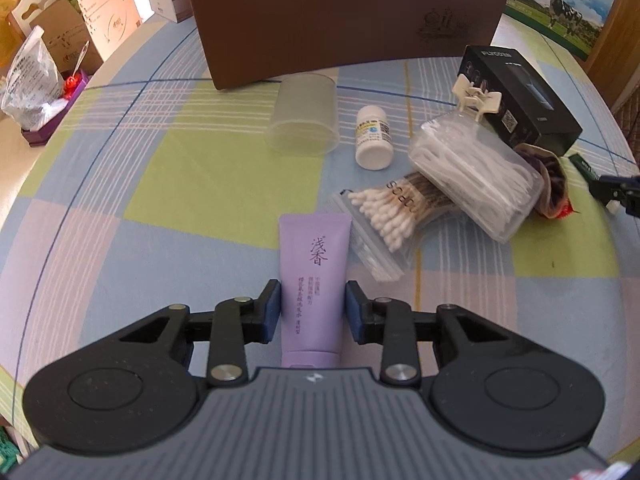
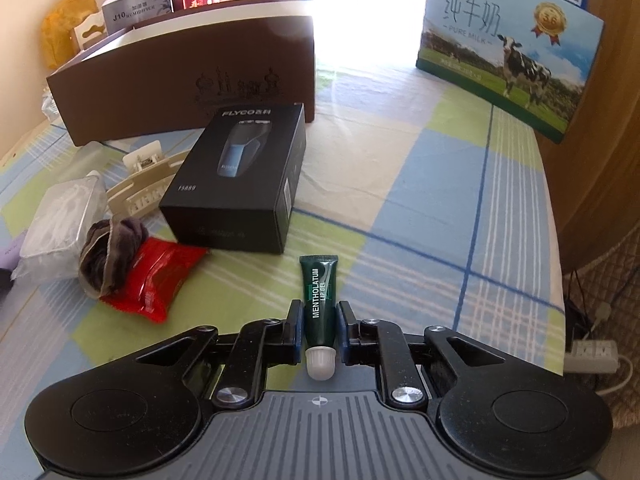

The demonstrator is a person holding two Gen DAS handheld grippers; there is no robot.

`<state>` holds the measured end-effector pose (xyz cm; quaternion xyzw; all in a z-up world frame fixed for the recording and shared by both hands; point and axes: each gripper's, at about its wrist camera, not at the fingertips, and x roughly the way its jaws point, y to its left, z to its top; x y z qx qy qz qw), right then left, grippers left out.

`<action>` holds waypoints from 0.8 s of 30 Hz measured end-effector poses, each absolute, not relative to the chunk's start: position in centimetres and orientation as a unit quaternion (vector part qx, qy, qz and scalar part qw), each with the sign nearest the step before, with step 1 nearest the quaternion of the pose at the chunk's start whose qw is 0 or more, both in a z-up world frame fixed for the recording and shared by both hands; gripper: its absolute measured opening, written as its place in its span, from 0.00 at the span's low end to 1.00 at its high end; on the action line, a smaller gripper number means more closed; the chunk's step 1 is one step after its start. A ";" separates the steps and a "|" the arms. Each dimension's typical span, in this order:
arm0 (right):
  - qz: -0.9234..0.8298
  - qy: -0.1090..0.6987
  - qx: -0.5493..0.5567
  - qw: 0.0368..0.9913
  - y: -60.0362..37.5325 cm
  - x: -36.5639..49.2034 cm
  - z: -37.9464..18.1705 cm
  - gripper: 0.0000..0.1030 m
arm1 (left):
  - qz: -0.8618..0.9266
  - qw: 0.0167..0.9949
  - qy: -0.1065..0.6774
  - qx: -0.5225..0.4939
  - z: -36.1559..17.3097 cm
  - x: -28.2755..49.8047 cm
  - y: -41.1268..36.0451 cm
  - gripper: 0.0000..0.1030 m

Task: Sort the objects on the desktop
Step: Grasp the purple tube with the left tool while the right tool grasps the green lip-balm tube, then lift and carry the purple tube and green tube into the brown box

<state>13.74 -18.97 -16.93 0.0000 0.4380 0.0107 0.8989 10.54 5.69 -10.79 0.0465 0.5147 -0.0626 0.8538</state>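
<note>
The left tongs [image 1: 313, 306] clasp the purple tube [image 1: 311, 280], its long axis running straight ahead, crimped end forward; the right tongs [image 2: 319, 326] pinch the green lip-gel tube [image 2: 320, 300], white cap toward the camera, crimp pointing ahead over the tabletop [image 2: 420, 208].

A tube [image 1: 311, 280] is seen lying on the table [image 1: 160, 184] between the pads of the left gripper [image 1: 312, 312], with a bag of cotton swabs [image 1: 384, 228] just to its right and a container of floss picks [image 1: 476, 176] resting partly on that bag. Behind these, a cup [image 1: 304, 114] and a pill bottle [image 1: 374, 138] are laid side by side in front of a large box [image 1: 344, 28]. A lip gel tube [image 2: 320, 304] is framed by the right gripper [image 2: 319, 326], with a shaver box [image 2: 240, 176] behind it to the left and a snack packet [image 2: 156, 276] to its left.
</note>
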 end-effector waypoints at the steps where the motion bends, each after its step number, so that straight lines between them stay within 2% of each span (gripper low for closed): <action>1: 0.012 0.441 0.006 0.897 -19.0 13.4 -16.8 0.13 | -0.063 0.854 0.515 0.043 -10.7 10.3 5.7 0.28; 12: 0.035 0.430 0.072 0.899 -18.2 9.6 -13.6 0.13 | -0.070 0.867 0.494 0.012 -7.9 8.2 5.7 0.28; 24: 0.080 0.404 0.075 0.908 -15.7 9.9 -10.2 0.13 | -0.093 0.889 0.449 -0.001 -3.1 8.1 4.7 0.28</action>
